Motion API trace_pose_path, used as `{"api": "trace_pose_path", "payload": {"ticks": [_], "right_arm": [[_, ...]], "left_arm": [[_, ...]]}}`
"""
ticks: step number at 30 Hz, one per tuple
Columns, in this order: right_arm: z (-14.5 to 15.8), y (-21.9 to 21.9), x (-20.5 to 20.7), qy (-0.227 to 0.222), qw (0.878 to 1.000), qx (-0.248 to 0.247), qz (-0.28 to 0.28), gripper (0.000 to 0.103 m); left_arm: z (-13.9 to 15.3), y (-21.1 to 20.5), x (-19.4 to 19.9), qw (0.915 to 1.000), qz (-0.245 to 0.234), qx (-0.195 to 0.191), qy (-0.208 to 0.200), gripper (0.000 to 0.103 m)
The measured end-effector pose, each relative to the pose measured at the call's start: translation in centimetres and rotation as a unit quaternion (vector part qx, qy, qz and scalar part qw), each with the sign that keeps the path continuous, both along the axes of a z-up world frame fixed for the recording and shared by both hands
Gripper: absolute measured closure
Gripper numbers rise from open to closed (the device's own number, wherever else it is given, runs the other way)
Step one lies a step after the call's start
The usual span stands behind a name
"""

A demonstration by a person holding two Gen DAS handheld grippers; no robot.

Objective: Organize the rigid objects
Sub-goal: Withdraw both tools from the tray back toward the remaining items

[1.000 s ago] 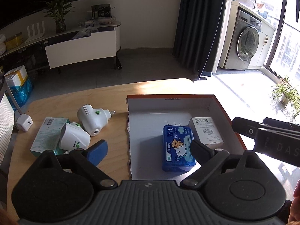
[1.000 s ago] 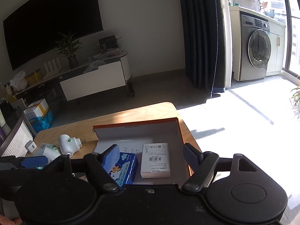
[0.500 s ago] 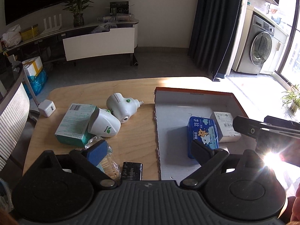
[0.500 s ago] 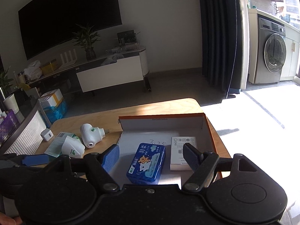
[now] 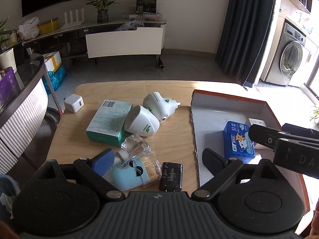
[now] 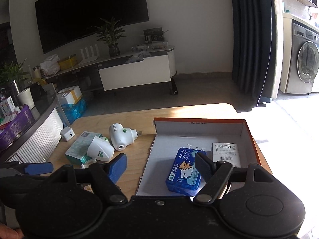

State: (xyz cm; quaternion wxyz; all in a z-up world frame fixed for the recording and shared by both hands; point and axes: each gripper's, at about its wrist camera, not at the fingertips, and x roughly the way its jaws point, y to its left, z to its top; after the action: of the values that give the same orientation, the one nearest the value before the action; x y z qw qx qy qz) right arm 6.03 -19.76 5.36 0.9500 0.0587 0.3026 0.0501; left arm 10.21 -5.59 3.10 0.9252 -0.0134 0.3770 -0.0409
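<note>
Both wrist views look down across the table [image 5: 179, 93], sharing the box [image 6: 199, 121].

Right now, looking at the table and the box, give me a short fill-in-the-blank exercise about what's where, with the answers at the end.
1. The blue case lies inside the orange-rimmed ____.
2. Beside it in the cardboard box lies a small ____ carton with a barcode.
3. The teal box on the wooden table touches a white ____ plug-in device.
4. Both the left gripper and the right gripper are ____ and hold nothing.

Answers: box; white; cone-shaped; open
</note>
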Motion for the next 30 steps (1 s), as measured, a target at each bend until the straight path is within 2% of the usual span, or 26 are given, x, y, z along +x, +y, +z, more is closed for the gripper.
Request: {"api": "trace_pose_path", "payload": {"ticks": [30], "right_arm": [[-0.1, 4.9, 0.8, 0.008, 0.998, -0.015, 0.053, 0.014]], "left_arm": [[-0.4, 4.5, -1.0, 0.9987, 0.048, -0.014, 0.008, 0.006]]}}
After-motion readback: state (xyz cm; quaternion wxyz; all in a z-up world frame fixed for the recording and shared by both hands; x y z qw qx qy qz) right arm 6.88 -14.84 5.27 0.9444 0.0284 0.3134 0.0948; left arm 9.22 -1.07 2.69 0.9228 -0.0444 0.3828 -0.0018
